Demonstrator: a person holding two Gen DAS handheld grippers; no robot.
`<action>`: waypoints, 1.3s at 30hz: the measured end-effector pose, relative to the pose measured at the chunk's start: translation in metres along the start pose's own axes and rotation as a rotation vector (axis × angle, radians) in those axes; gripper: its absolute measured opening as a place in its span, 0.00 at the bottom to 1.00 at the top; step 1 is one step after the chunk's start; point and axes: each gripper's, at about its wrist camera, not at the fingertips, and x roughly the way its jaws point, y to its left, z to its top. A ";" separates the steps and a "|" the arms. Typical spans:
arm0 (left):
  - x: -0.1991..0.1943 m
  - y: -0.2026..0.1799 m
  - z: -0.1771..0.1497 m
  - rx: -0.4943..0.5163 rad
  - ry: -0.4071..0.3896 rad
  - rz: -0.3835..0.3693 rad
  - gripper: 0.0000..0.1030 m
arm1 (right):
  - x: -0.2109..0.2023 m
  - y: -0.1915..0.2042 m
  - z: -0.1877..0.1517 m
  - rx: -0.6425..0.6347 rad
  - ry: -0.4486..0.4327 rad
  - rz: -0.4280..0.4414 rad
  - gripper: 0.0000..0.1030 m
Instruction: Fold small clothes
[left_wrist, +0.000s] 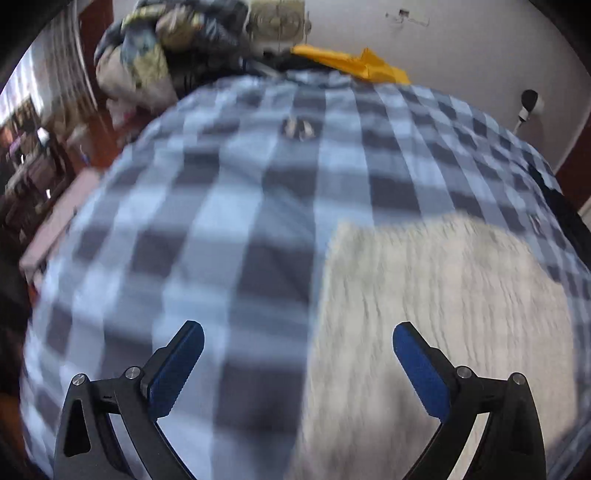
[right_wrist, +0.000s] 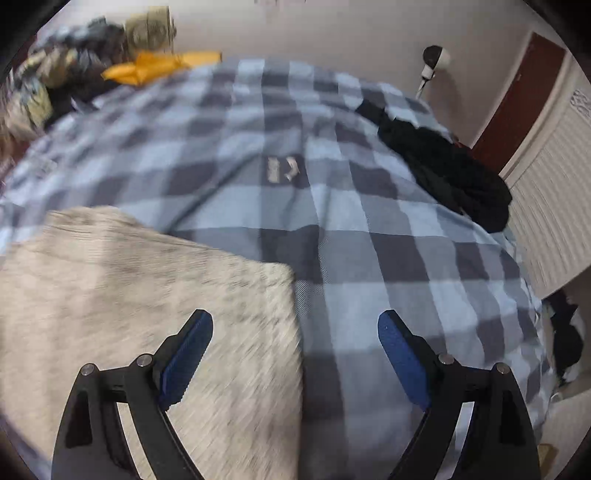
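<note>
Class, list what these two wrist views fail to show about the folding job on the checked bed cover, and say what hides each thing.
- Cream knitted garment: left wrist view, motion blur and the lower edge hide its type and outline.
- Same garment: right wrist view, cut off at left and bottom.
- Black clothes: right wrist view, a dark heap, pieces indistinguishable.
- Small mark on the checked cover: blurred, unreadable.

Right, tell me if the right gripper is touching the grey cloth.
Cannot tell. In the right wrist view the open right gripper sits over the grey cloth's edge; blur hides any gap.

No legible text; blurred pale mark on checked bedcover (right_wrist: 282, 169)
</note>
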 end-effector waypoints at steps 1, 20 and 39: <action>-0.008 -0.005 -0.018 0.016 0.022 0.024 1.00 | -0.018 0.000 -0.004 0.019 -0.017 0.042 0.87; -0.085 -0.075 -0.145 0.274 -0.059 0.132 1.00 | -0.115 0.027 -0.128 0.278 0.088 0.288 0.87; -0.046 -0.058 -0.142 0.141 0.112 0.091 1.00 | 0.067 -0.005 -0.139 0.815 0.381 0.415 0.87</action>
